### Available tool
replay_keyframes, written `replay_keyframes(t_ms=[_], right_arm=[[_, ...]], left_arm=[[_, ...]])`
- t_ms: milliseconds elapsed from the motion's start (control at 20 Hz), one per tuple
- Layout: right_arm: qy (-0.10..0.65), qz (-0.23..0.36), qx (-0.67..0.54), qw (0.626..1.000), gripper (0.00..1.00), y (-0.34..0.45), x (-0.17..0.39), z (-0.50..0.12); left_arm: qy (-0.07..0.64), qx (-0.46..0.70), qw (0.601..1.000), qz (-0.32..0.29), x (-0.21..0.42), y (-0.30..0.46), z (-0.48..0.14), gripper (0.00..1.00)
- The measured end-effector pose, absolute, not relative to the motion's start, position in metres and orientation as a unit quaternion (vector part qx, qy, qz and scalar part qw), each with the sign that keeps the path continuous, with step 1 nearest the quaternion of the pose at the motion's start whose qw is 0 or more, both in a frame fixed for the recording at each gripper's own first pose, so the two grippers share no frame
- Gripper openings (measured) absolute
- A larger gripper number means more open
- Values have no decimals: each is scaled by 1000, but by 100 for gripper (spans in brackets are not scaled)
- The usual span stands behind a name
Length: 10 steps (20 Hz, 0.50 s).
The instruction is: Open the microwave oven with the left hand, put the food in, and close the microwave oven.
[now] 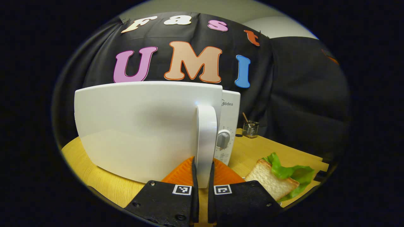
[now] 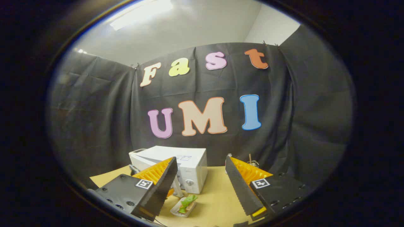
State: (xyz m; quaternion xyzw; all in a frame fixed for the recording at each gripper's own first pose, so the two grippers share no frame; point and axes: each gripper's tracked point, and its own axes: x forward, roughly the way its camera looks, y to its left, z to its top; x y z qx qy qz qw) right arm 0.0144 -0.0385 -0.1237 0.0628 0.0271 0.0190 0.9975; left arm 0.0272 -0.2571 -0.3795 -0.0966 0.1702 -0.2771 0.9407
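Note:
The white microwave's door [image 1: 142, 126] stands swung partly out from the body, whose control panel with its dial [image 1: 223, 138] shows behind the door's right edge. My left gripper [image 1: 203, 165] is shut on the door's vertical handle [image 1: 206, 132], one finger on each side. A sandwich of bread and lettuce [image 1: 277, 178] lies on the table to the right of the microwave. In the right gripper view the microwave [image 2: 189, 160] sits low in the middle, with the sandwich [image 2: 187, 201] on a small white tray in front of it. My right gripper [image 2: 200, 159] hangs open and empty high above the table.
A small glass jar [image 1: 251, 128] with a stick in it stands behind the microwave's right side. The wooden table [image 1: 252, 151] reaches to the booth's black cloth wall at the back and on the right.

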Motion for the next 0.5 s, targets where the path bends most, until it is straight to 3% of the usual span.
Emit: replay_keyframes(t_ms=[300, 500], right_arm=[[15, 10, 92, 996, 94, -45, 19, -124], [12, 14, 89, 996, 91, -36, 18, -124]], left_arm=[[168, -86, 939, -287, -26, -212, -369, 13], [160, -75, 944, -278, -45, -185, -364, 21]])
